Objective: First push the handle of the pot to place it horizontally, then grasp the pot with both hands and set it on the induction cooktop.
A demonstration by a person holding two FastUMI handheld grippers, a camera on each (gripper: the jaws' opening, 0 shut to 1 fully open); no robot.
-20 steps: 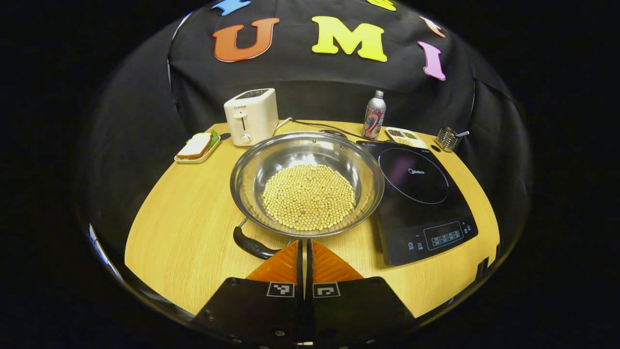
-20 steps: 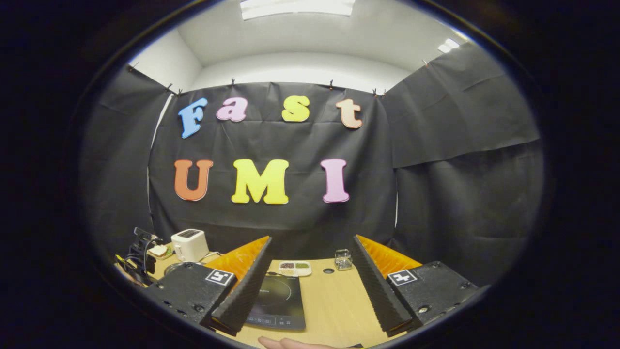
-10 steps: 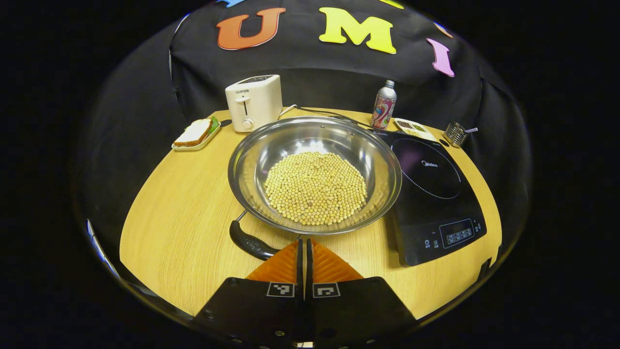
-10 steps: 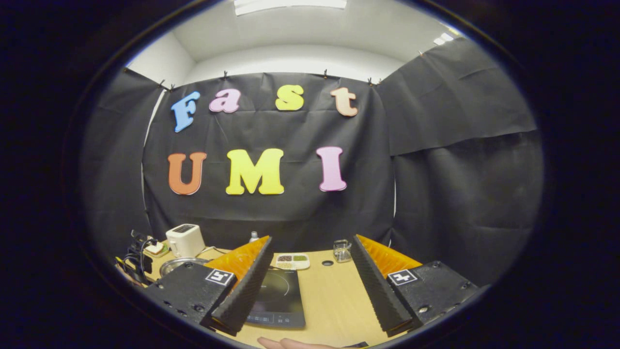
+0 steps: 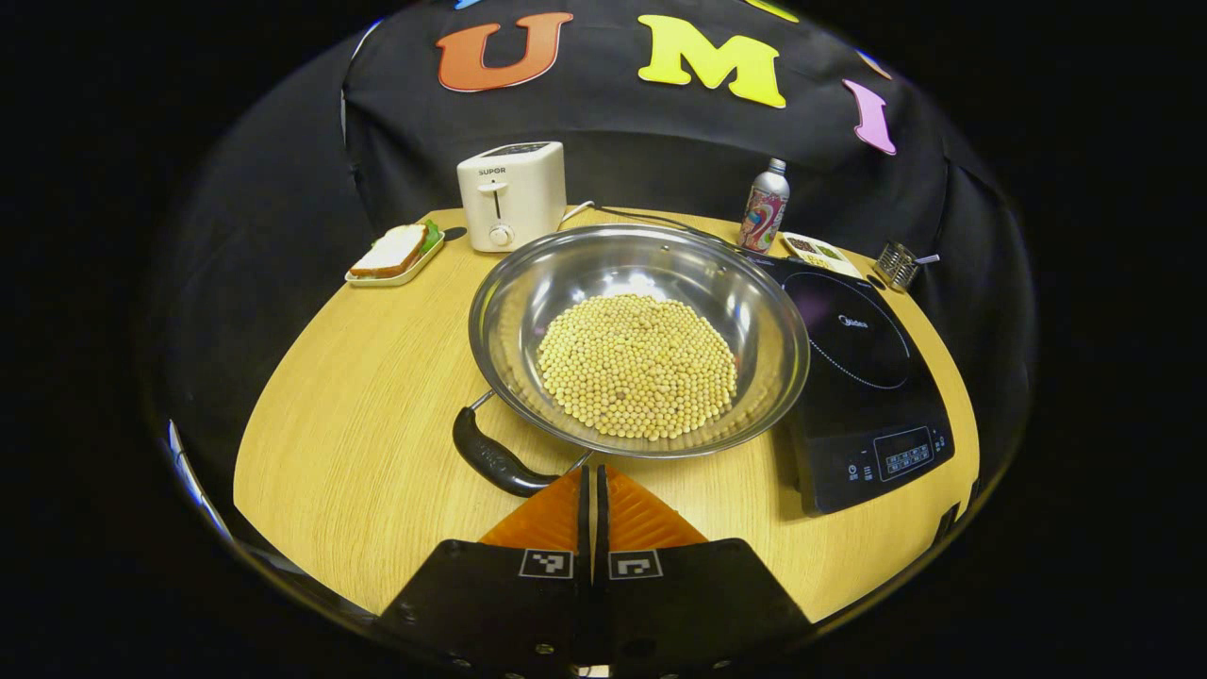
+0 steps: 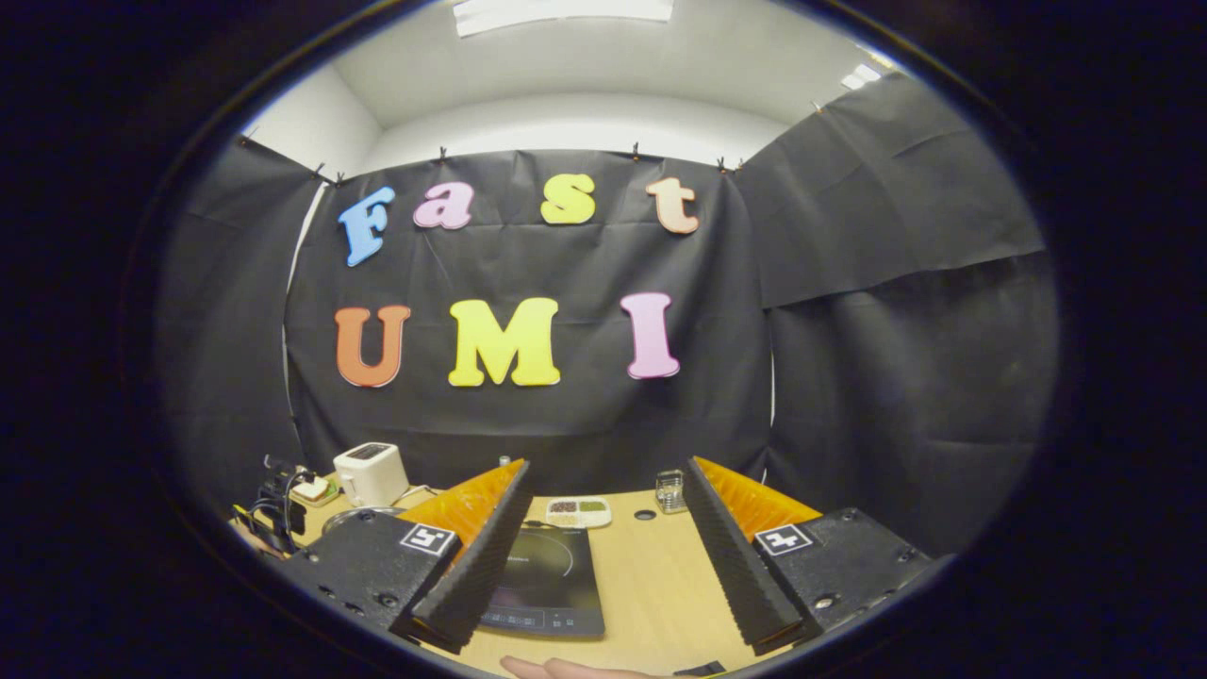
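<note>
A wide steel pot (image 5: 528, 283) full of pale beans sits mid-table in the left gripper view. Its black handle (image 5: 492, 460) sticks out at the near left, and its right rim overlaps the black induction cooktop (image 5: 882, 377). My left gripper (image 5: 592, 471) is shut with nothing in it, its tips just right of the handle's end, right by the pot's near rim. My right gripper (image 6: 603, 481) stands open and raised over the table's near edge, above the cooktop (image 6: 542, 585). The pot's rim (image 6: 354, 515) peeks out at the left in the right gripper view.
A white toaster (image 5: 511, 193), a sandwich on a small tray (image 5: 396, 255), a metal bottle (image 5: 764, 206), a compartment dish (image 5: 818, 251) and a wire holder (image 5: 896, 266) line the round wooden table's (image 5: 358, 415) far side. A fingertip (image 6: 556, 668) shows at the bottom of the right gripper view.
The left gripper has moved closer to the pot and a little left, so the pot looks larger and sits further right. The right gripper view tipped down, then back up slightly.
</note>
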